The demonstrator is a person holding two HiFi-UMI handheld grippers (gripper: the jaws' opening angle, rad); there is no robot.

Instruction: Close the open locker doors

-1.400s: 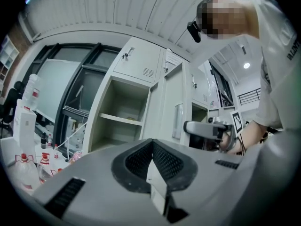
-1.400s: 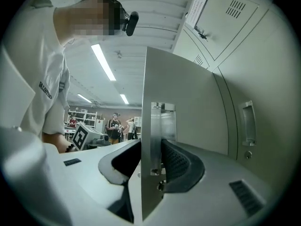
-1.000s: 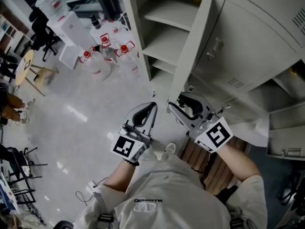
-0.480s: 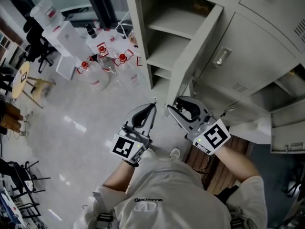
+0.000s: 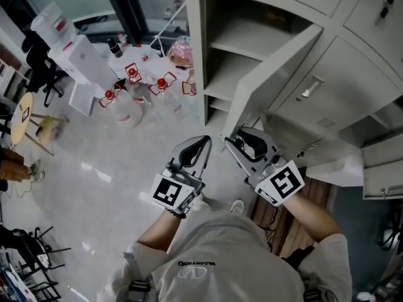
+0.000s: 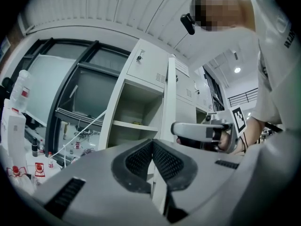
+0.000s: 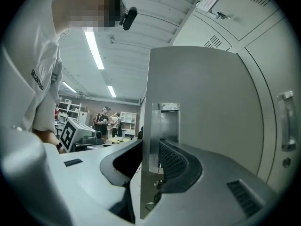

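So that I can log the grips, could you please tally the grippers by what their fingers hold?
Fingers shut on nothing: 1, the left gripper.
Fingers closed on the edge of the open locker door: 1, the right gripper.
Total: 2 grippers.

The door (image 5: 271, 74) and locker (image 5: 195, 49) were smooth, matt, pale painted sheet metal. A handle (image 5: 312, 88) shone as bright bare metal. The floor (image 5: 113, 168) was glossy and mirrored the lamps. The left tool (image 5: 204, 138) and right tool (image 5: 230, 141) had matt grey plastic bodies, and their pads (image 6: 141, 159) were black and finely ribbed. The shirt (image 5: 214, 257) was soft pale cloth. The bottles (image 5: 126, 106) were clear plastic. The slats (image 5: 296, 225) looked like wood.
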